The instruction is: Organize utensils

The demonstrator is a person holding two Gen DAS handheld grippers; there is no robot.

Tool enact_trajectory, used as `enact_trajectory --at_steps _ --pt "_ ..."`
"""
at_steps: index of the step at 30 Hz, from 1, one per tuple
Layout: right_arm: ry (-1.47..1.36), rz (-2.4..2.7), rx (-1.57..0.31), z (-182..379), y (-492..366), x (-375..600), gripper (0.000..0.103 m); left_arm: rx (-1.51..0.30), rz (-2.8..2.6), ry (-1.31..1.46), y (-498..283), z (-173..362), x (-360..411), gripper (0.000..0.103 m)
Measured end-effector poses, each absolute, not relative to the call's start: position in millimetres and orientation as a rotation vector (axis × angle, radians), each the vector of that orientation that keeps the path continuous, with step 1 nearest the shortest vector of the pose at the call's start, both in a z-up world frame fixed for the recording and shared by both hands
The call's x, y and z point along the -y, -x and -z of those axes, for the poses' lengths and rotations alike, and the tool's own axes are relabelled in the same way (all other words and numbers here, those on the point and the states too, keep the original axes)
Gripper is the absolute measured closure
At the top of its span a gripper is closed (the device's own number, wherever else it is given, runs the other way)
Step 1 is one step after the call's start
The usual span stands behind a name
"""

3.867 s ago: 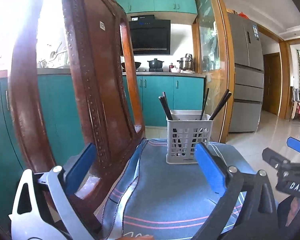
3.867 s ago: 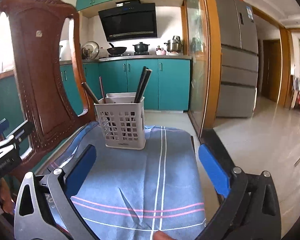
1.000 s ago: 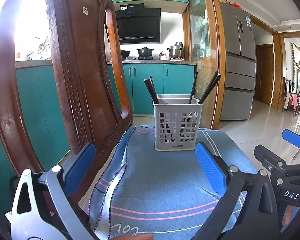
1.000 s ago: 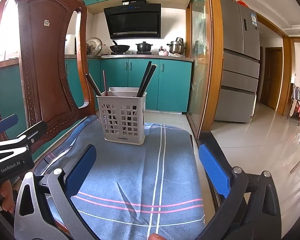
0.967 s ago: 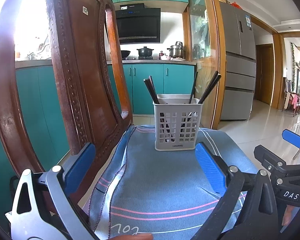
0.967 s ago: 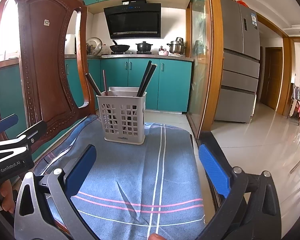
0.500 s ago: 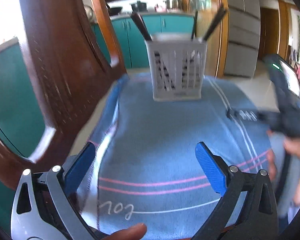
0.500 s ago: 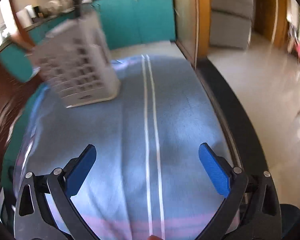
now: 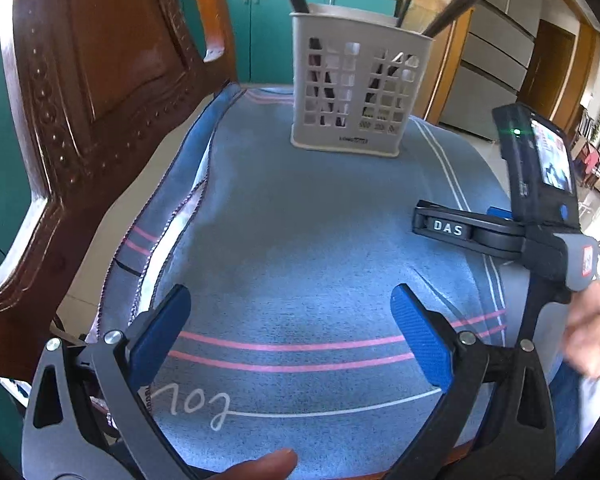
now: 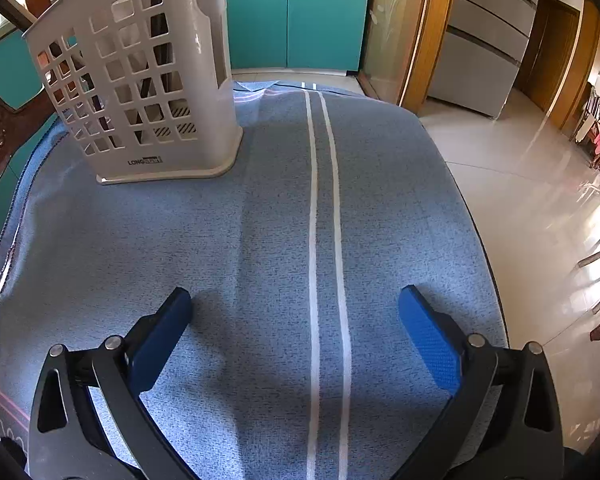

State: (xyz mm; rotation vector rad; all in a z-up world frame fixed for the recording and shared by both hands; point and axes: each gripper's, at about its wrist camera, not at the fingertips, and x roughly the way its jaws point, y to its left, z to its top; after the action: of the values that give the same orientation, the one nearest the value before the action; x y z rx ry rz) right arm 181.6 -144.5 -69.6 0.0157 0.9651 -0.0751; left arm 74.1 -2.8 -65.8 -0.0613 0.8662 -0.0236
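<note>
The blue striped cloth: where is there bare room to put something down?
Bare blue striped cloth lies between the white slotted plastic utensil basket and the open right claw, across the twin white stripes. It is crowded only at the basket's far-left corner.

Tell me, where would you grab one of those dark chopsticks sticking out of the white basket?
Probably by the bare upper end of a chopstick above the rim of the white basket, coming from above. The lower part sits behind the lattice walls, out of reach. The pair leans right, so tilt the jaws to match and pull along the lean.
</note>
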Motion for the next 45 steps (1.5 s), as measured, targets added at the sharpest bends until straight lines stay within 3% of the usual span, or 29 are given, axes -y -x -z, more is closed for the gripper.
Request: enact_trajectory --at_steps 45 --pt "-0.017 0.074 -0.966 69.4 -183.5 145.8 0.002 -0.913 0.011 0.054 -116.9 88.7 6.4 0.003"
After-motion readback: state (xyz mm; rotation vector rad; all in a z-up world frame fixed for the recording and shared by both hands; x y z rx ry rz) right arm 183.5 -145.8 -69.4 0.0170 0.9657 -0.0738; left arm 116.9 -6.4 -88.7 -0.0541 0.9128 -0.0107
